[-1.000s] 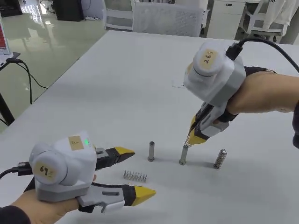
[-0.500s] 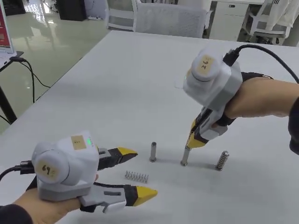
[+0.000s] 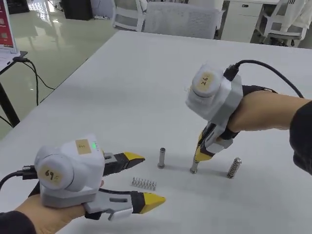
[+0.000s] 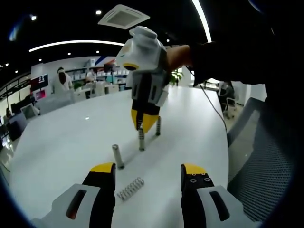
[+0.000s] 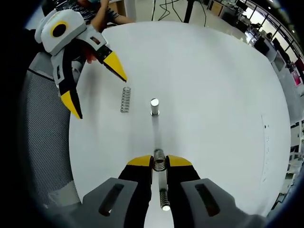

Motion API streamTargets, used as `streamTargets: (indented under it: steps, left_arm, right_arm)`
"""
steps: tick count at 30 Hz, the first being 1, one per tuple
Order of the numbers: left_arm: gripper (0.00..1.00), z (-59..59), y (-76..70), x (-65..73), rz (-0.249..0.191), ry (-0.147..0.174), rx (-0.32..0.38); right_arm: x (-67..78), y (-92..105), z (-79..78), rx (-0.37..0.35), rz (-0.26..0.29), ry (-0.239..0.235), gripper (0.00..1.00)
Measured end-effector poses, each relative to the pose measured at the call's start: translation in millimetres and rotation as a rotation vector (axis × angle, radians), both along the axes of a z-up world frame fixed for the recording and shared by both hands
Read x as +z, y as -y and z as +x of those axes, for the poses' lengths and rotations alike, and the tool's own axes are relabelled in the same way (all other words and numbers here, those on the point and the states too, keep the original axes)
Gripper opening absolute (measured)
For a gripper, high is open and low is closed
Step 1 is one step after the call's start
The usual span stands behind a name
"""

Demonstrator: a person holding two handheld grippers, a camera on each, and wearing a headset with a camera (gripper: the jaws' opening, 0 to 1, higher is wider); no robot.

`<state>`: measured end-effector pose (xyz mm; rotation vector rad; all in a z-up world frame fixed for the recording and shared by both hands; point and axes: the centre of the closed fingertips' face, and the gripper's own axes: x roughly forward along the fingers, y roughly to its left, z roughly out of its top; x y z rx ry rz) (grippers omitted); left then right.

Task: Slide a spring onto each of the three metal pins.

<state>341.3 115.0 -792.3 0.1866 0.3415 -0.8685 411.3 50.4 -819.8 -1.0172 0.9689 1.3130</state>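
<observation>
Right gripper (image 5: 160, 161) pinches a spring (image 5: 160, 166) (left gripper (image 4: 147, 169) gapes).

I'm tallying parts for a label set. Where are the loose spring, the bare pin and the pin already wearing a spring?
loose spring (image 3: 144, 184), head view, middle of its coils.
bare pin (image 3: 161, 158), head view, middle of its shaft.
pin with a spring (image 3: 234, 168), head view, middle of the coils around it.
</observation>
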Motion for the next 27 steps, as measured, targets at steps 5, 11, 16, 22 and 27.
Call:
streamTargets:
  steps: [5,11,16,22,27]
  left_arm:
    - [0.5,0.4,-0.3,0.4,-0.001,0.0,0.001]
    - [0.49,0.2,-0.3,0.2,0.001,-0.001,0.0]
    - [0.49,0.5,-1.1,0.2,0.001,-0.002,0.003]
    - [0.49,-0.1,-1.6,-1.5,0.003,-0.004,0.003]
    - [0.49,0.4,-1.3,-2.0,0.004,-0.005,0.001]
  right_arm:
    - [-10.4,1.5,4.3,-0.009,-0.006,-0.006,0.08]
    - [-19.5,1.8,5.6,-0.017,-0.013,-0.01,0.08]
    - [-25.7,3.0,7.7,-0.021,-0.028,-0.006,0.08]
    - [-28.0,2.3,7.8,-0.028,-0.023,-0.003,0.09]
    - [-28.4,2.7,8.4,-0.022,-0.024,-0.003,0.09]
